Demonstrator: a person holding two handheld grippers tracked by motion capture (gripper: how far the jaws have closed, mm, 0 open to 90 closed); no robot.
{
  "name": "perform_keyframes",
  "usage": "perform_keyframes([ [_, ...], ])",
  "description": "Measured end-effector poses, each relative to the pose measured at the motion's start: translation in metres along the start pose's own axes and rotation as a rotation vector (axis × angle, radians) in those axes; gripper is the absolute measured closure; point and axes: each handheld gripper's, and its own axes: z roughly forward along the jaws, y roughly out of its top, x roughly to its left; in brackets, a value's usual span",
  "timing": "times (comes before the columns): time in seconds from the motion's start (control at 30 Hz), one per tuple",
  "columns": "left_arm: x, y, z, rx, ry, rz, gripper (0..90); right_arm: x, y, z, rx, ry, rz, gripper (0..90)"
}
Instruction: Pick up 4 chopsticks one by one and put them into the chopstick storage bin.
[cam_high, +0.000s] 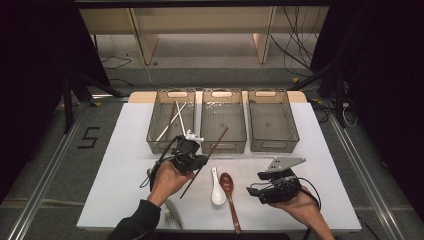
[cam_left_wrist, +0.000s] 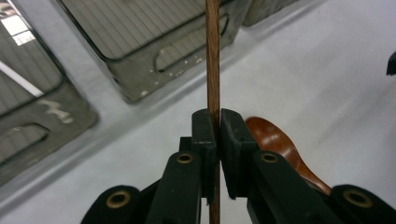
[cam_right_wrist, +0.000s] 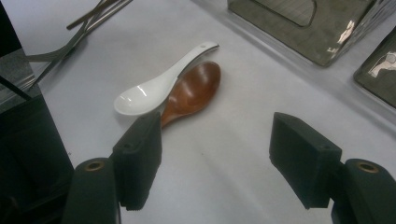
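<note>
A white sheet (cam_high: 120, 165) covers the table top. The floor around it is grey, with a metal rail on each side and a number five marked on the left. At the far side stand pale wooden legs, and black cables lie on the floor. The room on both sides is dark.

Three clear baskets sit in a row at the far edge of the sheet. The left basket (cam_high: 159, 131) has thin sticks in it, some white and some dark. The middle basket (cam_high: 240, 131) and the right basket (cam_high: 292, 131) look bare inside.

The left gripper (cam_high: 192, 150) is squeezed tight on a brown chopstick (cam_high: 212, 146). The stick is pinched between the two black pads in the left gripper view. It slants from near the person's hand up over the near edge of the middle basket.

The right gripper (cam_high: 252, 191) has its jaws wide apart with nothing between them. It is on the near right part of the sheet.

A white spoon (cam_high: 217, 190) and a brown wooden spoon (cam_high: 229, 192) lie side by side, touching, between the two hands. A silver fork (cam_high: 173, 214) lies near the left sleeve.
</note>
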Motion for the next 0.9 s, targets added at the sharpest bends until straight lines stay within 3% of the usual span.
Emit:
perform_keyframes([
  [0.57,0.065,0.035,-0.022,-0.080,0.083,-0.081,84.4,-0.001,0.000,0.000,-0.006,0.000,0.000,35.1],
  [0.9,0.097,0.053,-0.033,-0.122,0.147,-0.094,84.4,-0.002,-0.001,0.000,-0.006,0.002,0.002,35.1],
])
